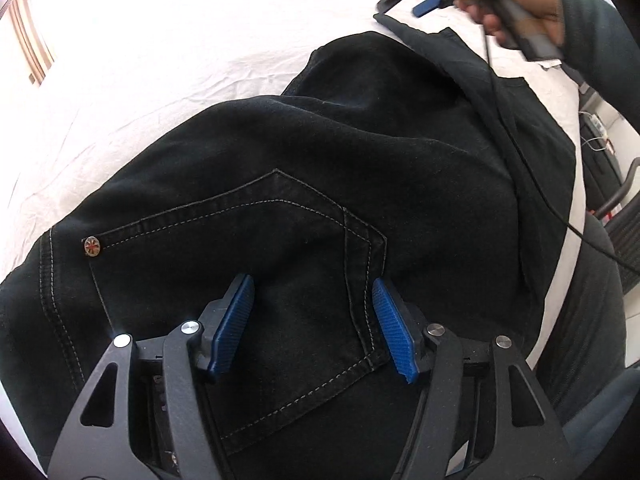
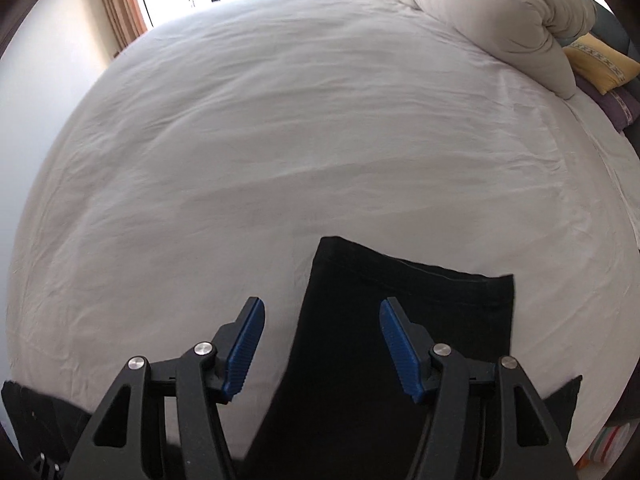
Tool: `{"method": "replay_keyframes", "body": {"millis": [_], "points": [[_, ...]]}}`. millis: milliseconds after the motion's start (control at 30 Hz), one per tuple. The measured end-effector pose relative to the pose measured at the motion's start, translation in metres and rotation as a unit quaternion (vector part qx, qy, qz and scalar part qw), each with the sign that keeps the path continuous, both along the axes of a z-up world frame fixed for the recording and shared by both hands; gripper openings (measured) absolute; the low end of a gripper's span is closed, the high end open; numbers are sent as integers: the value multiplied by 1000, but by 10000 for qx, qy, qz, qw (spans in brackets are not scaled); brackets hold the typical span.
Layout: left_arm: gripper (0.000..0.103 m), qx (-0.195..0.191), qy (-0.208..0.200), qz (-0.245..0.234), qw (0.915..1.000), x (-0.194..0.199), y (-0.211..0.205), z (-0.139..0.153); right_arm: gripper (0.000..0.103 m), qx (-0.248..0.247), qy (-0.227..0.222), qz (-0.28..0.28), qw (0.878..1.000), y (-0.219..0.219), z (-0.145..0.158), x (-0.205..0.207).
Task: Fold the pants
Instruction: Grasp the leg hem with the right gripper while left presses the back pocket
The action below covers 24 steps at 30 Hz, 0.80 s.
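Pants [image 1: 320, 184], black denim, lie spread on the white bed [image 1: 132, 60], and I judge the fold is only at its setting-up step: nothing is gripped and no clean crease shows yet. My left gripper [image 1: 313, 322] hangs steeply over the seat of them, right above the back pocket [image 1: 240, 248] with its pale stitching and a rivet [image 1: 92, 247] at the corner; its jaws stand about half wide, with cloth below them but none pinched between the blue pads [image 1: 234, 326]. My right gripper [image 2: 322, 346] is over the far end, where one leg [image 2: 400, 320] ends in a straight hem on the sheet; its jaws are likewise half wide and hold nothing. From the left view I can see my right hand [image 1: 516, 8] up by that leg end, blurred. A rolled duvet [image 2: 492, 12] and a yellow pillow [image 2: 600, 64] sit well apart at the bed's corner. Whether the two legs already lie stacked I cannot tell. Next, I think, each gripper must drop to an edge, the left at the waist, the right at the hem, and close on the full thickness of denim, so that the hem can be carried over toward the waist without the layers slipping.
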State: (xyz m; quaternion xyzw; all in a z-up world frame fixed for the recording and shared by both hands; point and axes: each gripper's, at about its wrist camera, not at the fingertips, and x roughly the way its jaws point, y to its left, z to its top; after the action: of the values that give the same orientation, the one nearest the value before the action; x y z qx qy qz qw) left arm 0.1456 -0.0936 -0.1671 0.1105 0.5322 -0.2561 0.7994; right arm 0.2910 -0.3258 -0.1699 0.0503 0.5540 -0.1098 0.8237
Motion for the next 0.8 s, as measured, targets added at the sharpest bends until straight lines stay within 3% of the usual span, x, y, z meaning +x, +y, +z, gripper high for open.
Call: {"method": "replay_keyframes", "body": {"millis": [200, 300, 400, 433, 567, 700, 800], "points": [[61, -26, -46, 10, 10000, -2, 3, -1, 64, -102, 590, -426, 9973, -15, -39, 27], [61, -37, -40, 9, 10000, -4, 6, 1, 63, 73, 533, -610, 9967, -23, -43, 27], [61, -25, -56, 3, 10000, -10, 11, 2, 51, 155, 530, -639, 9964, -28, -43, 25], [61, -23, -61, 8, 10000, -10, 12, 2, 40, 157, 539, -623, 9965, -31, -42, 24], [61, 10, -80, 20, 10000, -12, 10, 4, 14, 189, 540, -625, 9964, -39, -37, 19], [61, 37, -56, 49, 10000, -12, 8, 6, 11, 406, 204, -739, 9962, -48, -20, 6], [62, 93, -58, 48, 9999, -13, 6, 7, 11, 635, -319, -840, 9939, -59, 8, -18]]}}
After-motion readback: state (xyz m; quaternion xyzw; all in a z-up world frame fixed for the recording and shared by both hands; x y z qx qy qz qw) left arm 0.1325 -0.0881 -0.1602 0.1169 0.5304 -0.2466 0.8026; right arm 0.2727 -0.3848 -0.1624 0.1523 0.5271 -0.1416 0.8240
